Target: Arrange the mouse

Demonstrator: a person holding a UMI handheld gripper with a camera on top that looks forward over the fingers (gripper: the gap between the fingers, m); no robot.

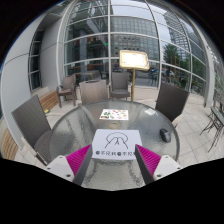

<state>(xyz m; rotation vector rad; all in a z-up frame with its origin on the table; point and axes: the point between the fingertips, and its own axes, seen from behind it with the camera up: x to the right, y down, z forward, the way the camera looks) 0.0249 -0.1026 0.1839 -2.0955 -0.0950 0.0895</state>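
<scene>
A small dark mouse [165, 134] lies on the round glass table [75, 125], to the right of a white mat [113, 141] printed with a line logo and dark characters. My gripper [112, 161] hovers above the table's near edge, its two fingers spread wide with pink pads [75, 160] showing. Nothing is between the fingers; the white mat lies just ahead of them and the mouse lies beyond the right finger.
A white sheet with dark squares [114, 114] lies farther back on the table. Several grey chairs [32, 118] stand around the table. A wooden stand with a sign [133, 60] stands behind, before a glass building front.
</scene>
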